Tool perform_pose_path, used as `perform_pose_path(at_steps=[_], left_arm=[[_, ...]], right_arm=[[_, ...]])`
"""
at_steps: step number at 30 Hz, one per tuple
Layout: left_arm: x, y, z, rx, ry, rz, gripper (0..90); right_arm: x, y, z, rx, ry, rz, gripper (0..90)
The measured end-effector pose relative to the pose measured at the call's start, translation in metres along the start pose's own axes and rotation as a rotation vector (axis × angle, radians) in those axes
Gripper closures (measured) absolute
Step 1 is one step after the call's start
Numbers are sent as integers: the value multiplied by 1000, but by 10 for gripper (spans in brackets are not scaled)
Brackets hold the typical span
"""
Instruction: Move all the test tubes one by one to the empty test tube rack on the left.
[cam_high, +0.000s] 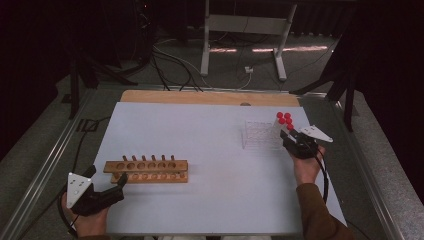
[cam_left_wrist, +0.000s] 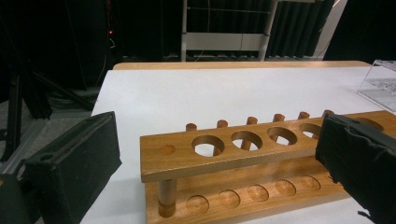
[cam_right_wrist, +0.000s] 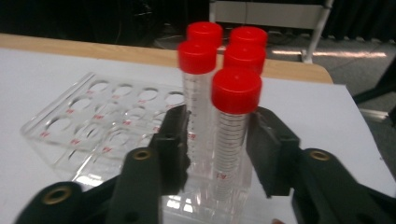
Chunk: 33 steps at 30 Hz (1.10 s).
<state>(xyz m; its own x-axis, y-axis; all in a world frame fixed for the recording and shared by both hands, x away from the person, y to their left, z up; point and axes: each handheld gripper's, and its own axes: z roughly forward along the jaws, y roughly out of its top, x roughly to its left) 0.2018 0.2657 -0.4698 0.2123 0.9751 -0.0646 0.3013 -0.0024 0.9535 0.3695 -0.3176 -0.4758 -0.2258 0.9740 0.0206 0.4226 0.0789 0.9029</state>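
White table (cam_high: 200, 130), dim room. Wooden rack (cam_high: 146, 170) lies near the left gripper (cam_high: 107, 186), jaws wide apart around one end of it, touching nothing (holes all bare). Clear plastic rack (cam_high: 257, 134) sits well apart at the far right, five red-capped tubes (cam_right_wrist: 224, 84) crowded in one corner. Right gripper (cam_right_wrist: 217, 140) brackets the nearest tube (cam_right_wrist: 232, 126), jaws narrowed around it; whether the pads press yet, cannot tell. Risks, as I judge them: the left jaw stands close against the neighbouring tube (cam_right_wrist: 198, 93), so a squeeze or lift may drag that one along; the light plastic rack may tip or slide; an off-centre grip may let the smooth tube slip.
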Motion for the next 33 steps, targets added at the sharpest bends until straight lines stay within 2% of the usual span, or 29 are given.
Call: perform_pose_path(at_steps=[3, 7, 13, 24, 31, 33], left_arm=[[0, 0, 0, -1, 0, 1, 7], [1, 0, -1, -2, 1, 1, 7], [0, 0, 0, 1, 1, 2, 7], [0, 0, 0, 3, 2, 4, 7], [0, 0, 0, 4, 3, 5, 7], [-1, 0, 0, 5, 3, 6, 7]], right_arm=[[-2, -2, 5, 0, -9, 53, 660], [-1, -5, 8, 2, -29, 58, 729], [-3, -1, 3, -26, -29, 65, 744], [-4, 16, -13, -84, -13, 41, 747], [-2, 30, -28, -129, 15, 14, 748], [2, 32, -32, -138, 39, 5, 748]])
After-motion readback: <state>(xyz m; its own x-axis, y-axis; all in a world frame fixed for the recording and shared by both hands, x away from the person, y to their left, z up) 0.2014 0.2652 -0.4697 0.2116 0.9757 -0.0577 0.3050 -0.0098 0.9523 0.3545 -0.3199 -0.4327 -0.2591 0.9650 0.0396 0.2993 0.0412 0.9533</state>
